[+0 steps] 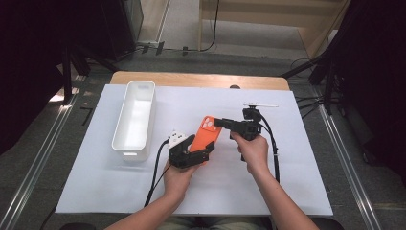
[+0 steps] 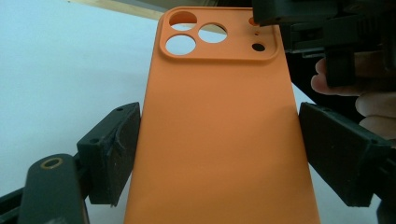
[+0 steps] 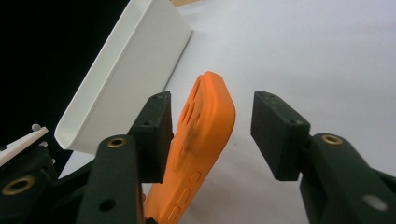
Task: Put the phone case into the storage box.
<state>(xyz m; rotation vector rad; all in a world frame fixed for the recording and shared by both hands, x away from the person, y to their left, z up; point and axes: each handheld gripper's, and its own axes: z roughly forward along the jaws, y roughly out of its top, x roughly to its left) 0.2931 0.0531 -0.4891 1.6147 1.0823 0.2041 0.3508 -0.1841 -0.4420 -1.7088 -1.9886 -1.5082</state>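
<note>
An orange phone case (image 1: 208,134) is held above the white sheet, camera cut-outs at its far end. My left gripper (image 1: 199,147) is shut on its lower part, one pad against each long edge of the case (image 2: 219,140). My right gripper (image 1: 218,122) comes in from the right and straddles the top end. In the right gripper view, one pad lies close against the back of the case (image 3: 205,126) while the other stands off with a clear gap, so my right gripper (image 3: 212,116) is open around it.
A long white bin (image 1: 119,129) stands to the left on the white sheet (image 1: 287,167), its wall close behind the case (image 3: 126,74). A thin white stick (image 1: 261,104) lies beyond the right gripper. The wooden table edge (image 1: 191,79) runs along the back.
</note>
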